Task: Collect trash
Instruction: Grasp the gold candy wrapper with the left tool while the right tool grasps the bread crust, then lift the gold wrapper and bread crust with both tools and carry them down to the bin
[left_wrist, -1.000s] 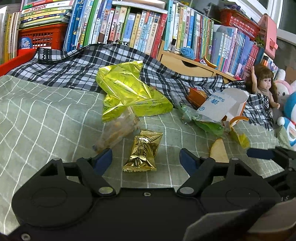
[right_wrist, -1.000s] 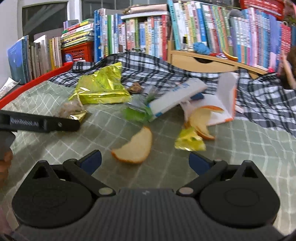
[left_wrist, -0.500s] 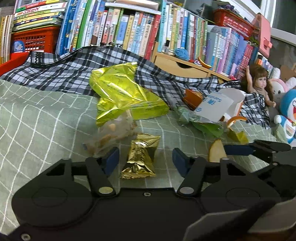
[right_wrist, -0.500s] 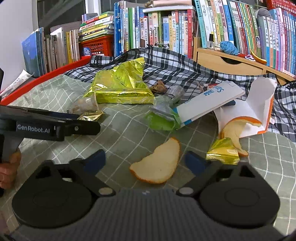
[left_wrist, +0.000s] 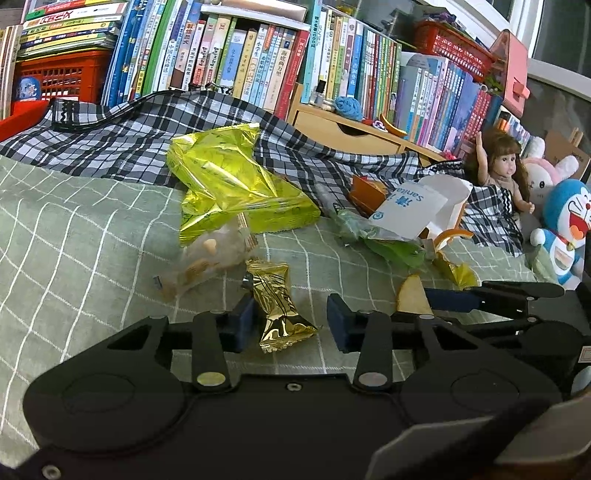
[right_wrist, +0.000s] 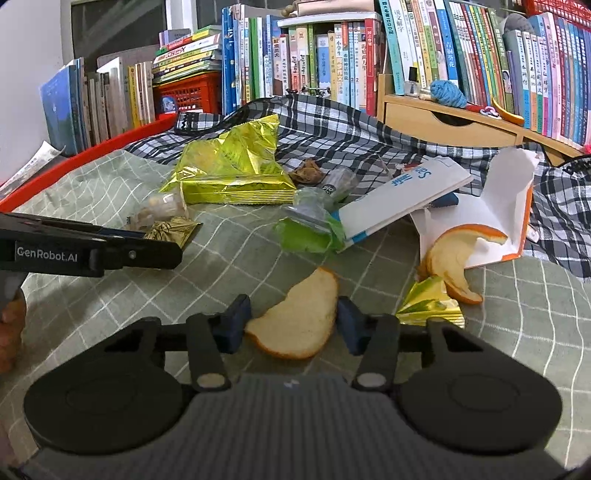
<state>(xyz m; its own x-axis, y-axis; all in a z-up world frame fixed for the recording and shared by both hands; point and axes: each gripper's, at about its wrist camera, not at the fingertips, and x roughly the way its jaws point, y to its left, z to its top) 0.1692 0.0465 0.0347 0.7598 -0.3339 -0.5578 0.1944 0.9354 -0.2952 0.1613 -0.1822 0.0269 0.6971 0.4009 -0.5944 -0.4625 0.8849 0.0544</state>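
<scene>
Trash is lying on a checked cloth (left_wrist: 74, 229). A snack bag (left_wrist: 236, 184) is sitting toward the back, partly on a plaid cloth (left_wrist: 122, 144) bunched behind it. A clear wrapper (left_wrist: 207, 258) is lying just in front of the bag, touching a foil candy (left_wrist: 277, 306) that is lying between the fingers of the left hand-held gripper (left_wrist: 288, 321). Right of the bag a carton (right_wrist: 402, 195) is resting on a crumpled wrapper (right_wrist: 310, 229). A peel (right_wrist: 299, 321) is lying between the fingers of the right hand-held gripper (right_wrist: 293, 325), in front of the carton. A second peel (right_wrist: 454, 258) is sitting to the right, leaning on a paper box (right_wrist: 506, 199). Books (left_wrist: 258, 62) are standing along the back, with a doll (left_wrist: 498, 166) at the far right.
</scene>
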